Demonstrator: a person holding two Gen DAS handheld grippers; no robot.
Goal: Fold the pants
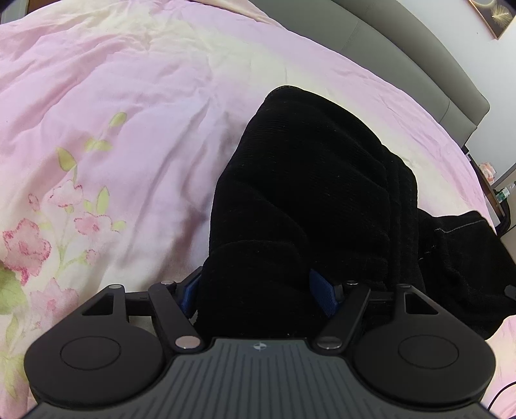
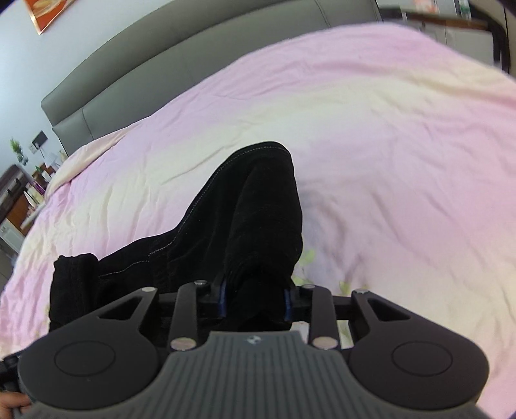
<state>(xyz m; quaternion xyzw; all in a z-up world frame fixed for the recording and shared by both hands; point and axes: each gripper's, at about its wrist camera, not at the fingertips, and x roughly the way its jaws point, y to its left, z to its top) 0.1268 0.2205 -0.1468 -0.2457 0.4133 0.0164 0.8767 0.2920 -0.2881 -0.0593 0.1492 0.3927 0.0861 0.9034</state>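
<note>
In the left wrist view, the pink bedspread (image 1: 135,106) filled the left side, wrinkled, with a print of pink flowers (image 1: 29,245) and green leaves along its lower left. Right of that, the black pants (image 1: 309,199) lay bunched on the bed in thick folds, running from near the middle of the picture down to the camera. The left tool (image 1: 258,291) had a thick wad of that black cloth between its blue pads (image 1: 324,291), which stood wide apart; the cloth filled the gap and both pads pressed against it, so the tool was gripping the pants. Farther right, another part of the pants with a pale stitched seam (image 1: 464,225) lay near the bed's edge. Above it ran the grey padded headboard (image 1: 403,54), and a framed picture (image 1: 493,16) hung on the wall in the top right corner.

In the right wrist view, cluttered furniture (image 2: 19,199) stood at the far left beside the bed, with the grey headboard (image 2: 167,58) curving above. A bundled end of the pants (image 2: 74,283) sat at lower left, and a leg with a pale seam rose from it toward the middle of the bedspread (image 2: 403,145). The right tool (image 2: 256,301) held a narrower fold of the black cloth, its pads closed in on it from both sides and pinching it. The cloth rose from the pads to a rounded end (image 2: 267,161). Right of it, only pink bedspread showed, somewhat blurred. Part of a hand (image 2: 13,404) showed in the bottom left corner.
</note>
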